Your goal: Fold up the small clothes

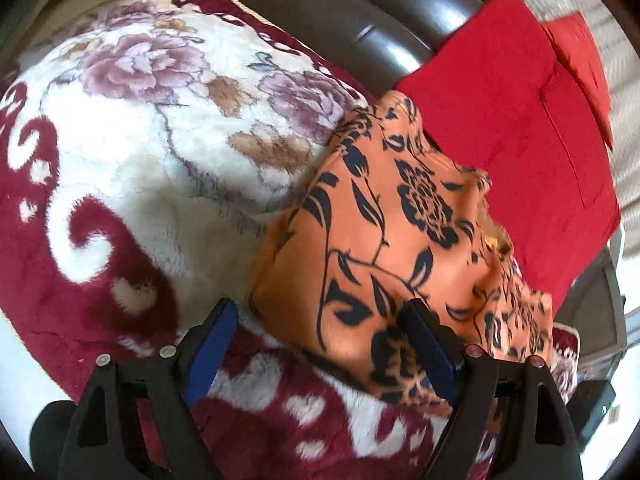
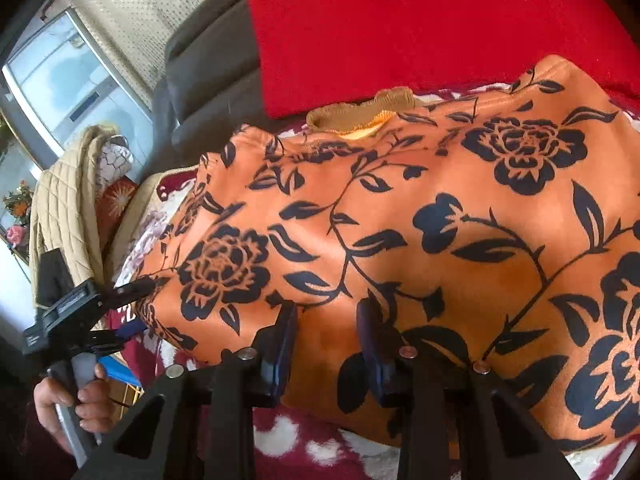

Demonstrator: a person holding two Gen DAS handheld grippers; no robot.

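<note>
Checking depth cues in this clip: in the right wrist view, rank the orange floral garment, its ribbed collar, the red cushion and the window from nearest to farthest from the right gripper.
1. Orange floral garment: at the right gripper, its lower edge between the fingers.
2. Ribbed collar: the garment's far edge, upper middle.
3. Red cushion: behind the collar, top.
4. Window: far upper left, beyond the sofa.

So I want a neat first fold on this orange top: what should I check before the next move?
1. Orange floral top spread flat on the plush blanket: ok.
2. Left gripper open around the top's corner: ok.
3. Right gripper pinching the near hem: cannot tell.
4. Ribbed collar lying flat: not ok, ruffled.
5. Red cushion off the top: ok.
</note>
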